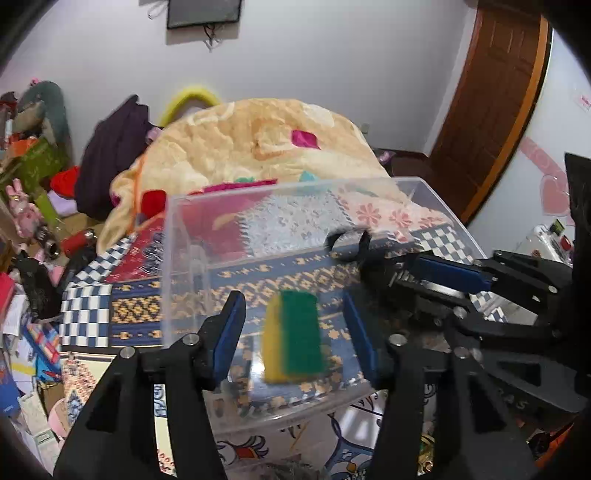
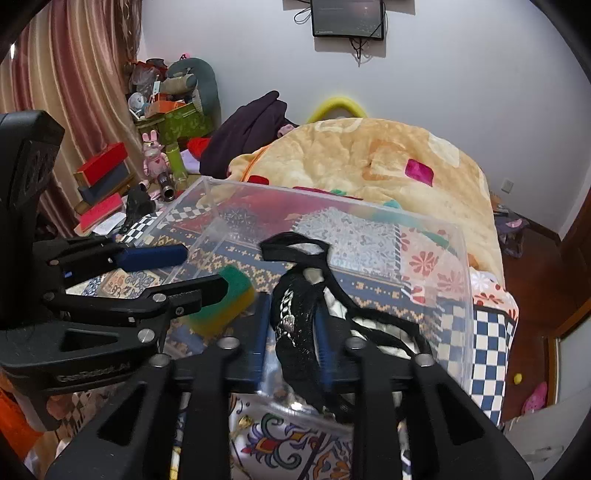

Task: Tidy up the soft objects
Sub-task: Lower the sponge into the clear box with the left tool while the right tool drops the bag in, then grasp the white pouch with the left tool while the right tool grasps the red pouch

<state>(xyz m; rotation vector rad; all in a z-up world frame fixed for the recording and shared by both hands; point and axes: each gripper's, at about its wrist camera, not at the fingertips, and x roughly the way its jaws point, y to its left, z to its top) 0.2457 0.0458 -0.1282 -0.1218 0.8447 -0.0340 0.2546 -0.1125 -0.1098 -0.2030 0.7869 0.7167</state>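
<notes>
A clear plastic bin (image 1: 173,266) stands on the patterned bed cover. A green-and-yellow sponge (image 1: 295,336) is inside it, blurred, between and just beyond my left gripper (image 1: 295,325), whose fingers are open and apart from the sponge. The sponge also shows in the right wrist view (image 2: 225,299). My right gripper (image 2: 291,332) is shut on a black fabric strap item (image 2: 295,321) with a silvery trim, held over the bin's near side (image 2: 461,280). The right gripper also shows in the left wrist view (image 1: 439,273), with the strap's loop (image 1: 347,243) beyond it.
A peach quilt (image 1: 258,147) lies heaped behind the bin. A dark garment (image 1: 110,155) and cluttered boxes and toys (image 2: 110,173) are at the left. A wooden door (image 1: 491,99) is at the right. A screen (image 2: 347,18) hangs on the wall.
</notes>
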